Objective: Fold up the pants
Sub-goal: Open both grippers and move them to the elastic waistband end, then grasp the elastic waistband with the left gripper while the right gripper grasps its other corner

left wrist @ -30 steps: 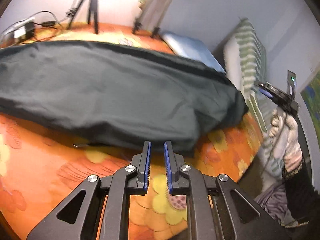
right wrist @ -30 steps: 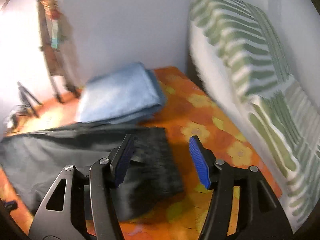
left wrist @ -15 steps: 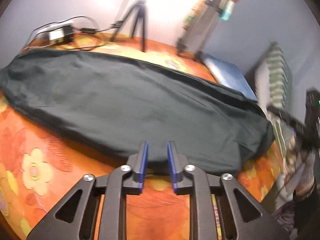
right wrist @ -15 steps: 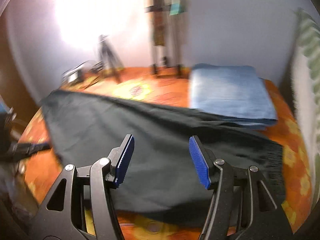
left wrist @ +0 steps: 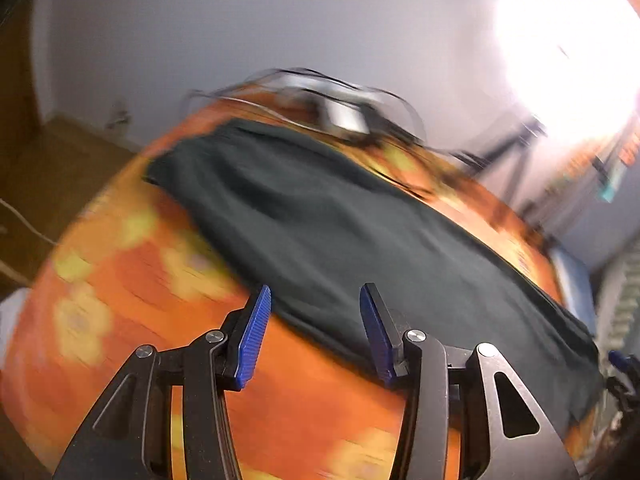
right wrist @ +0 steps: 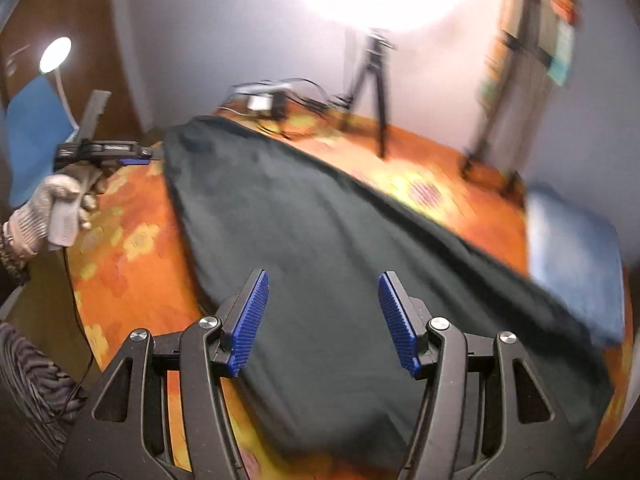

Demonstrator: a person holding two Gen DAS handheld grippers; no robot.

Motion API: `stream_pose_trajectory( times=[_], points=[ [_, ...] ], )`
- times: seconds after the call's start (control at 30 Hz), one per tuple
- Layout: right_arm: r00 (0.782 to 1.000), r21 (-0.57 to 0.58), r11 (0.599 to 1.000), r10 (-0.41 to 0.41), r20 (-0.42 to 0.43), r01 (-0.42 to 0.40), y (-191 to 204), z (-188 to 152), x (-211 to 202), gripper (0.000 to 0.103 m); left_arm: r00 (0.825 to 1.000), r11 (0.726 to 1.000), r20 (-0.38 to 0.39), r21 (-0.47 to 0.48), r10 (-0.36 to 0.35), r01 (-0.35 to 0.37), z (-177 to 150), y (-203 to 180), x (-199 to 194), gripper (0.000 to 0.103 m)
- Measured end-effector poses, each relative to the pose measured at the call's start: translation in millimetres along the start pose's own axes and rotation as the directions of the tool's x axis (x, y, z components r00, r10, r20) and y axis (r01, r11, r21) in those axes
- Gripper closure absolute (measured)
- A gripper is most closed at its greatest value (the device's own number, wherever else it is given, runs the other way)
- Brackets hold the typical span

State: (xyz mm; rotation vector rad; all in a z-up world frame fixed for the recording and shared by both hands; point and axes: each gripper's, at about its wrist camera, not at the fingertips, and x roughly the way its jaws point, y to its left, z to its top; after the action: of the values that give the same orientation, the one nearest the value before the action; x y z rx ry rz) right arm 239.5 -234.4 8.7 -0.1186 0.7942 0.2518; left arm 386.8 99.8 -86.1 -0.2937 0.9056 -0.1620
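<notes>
The dark green pants [left wrist: 340,232] lie stretched out flat in a long band on the orange flowered bedspread [left wrist: 120,280]. They also show in the right wrist view [right wrist: 320,248]. My left gripper [left wrist: 314,320] is open and empty, just above the pants' near edge. My right gripper [right wrist: 322,308] is open and empty, hovering over the middle of the pants. The left gripper also shows in the right wrist view [right wrist: 116,156], held in a gloved hand off the pants' far left end.
A folded blue cloth [right wrist: 576,256] lies beside the pants on the right. Tripod legs [right wrist: 372,92], cables and a small white box [right wrist: 260,100] stand at the far side. A striped pillow [left wrist: 624,300] is at the right edge. Wooden floor [left wrist: 48,168] lies beyond the bed.
The left gripper has opened wide and swung left toward the pants' far end. The right gripper has swung left from the pillow side to over the pants, staying open.
</notes>
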Motion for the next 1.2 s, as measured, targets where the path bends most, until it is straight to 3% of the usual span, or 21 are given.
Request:
stream_pose_trajectory(
  times=[0.13,0.4,0.53,0.67,0.9,0.93,1.0,1.13,1.17,1.2],
  points=[
    [0.997,-0.063,0.995,0.077,0.015,-0.076,30,64,37,0.043,1.0,0.996,0.026,-0.091,0.004,-0.001,21,57,6,0.058],
    [0.977,-0.15,0.966,0.213,-0.017,-0.213,100,175,143,0.043,0.998,0.993,0.05,-0.108,-0.032,0.037,50,88,31,0.058],
    [0.975,-0.216,0.951,0.213,-0.06,-0.222,135,210,195,0.043,0.995,0.993,0.08,-0.093,-0.063,0.07,59,90,42,0.058],
    [0.979,-0.279,0.94,0.174,-0.104,-0.196,169,242,260,0.043,0.995,0.996,0.098,-0.077,-0.03,0.037,63,86,54,0.058],
    [0.966,-0.239,0.941,0.203,-0.161,-0.238,206,272,346,0.043,0.993,0.999,0.118,-0.031,0.025,-0.022,64,89,63,0.058],
    [0.961,-0.235,0.939,0.215,-0.173,-0.252,210,274,356,0.043,0.992,0.999,0.121,-0.031,0.025,-0.021,63,89,64,0.061],
    [0.953,-0.233,0.933,0.23,-0.196,-0.274,219,278,377,0.043,0.992,0.999,0.121,-0.034,0.024,-0.02,63,91,68,0.092],
    [0.94,-0.229,0.93,0.229,-0.254,-0.289,227,278,407,0.043,0.992,0.997,0.127,-0.075,-0.008,0.018,65,99,73,0.094],
    [0.934,-0.221,0.928,0.24,-0.263,-0.3,228,277,410,0.056,0.991,0.996,0.132,-0.083,-0.016,0.027,65,101,72,0.094],
    [0.931,-0.217,0.925,0.251,-0.265,-0.311,228,276,410,0.08,0.991,0.996,0.135,-0.089,-0.016,0.029,64,102,71,0.094]
  ],
)
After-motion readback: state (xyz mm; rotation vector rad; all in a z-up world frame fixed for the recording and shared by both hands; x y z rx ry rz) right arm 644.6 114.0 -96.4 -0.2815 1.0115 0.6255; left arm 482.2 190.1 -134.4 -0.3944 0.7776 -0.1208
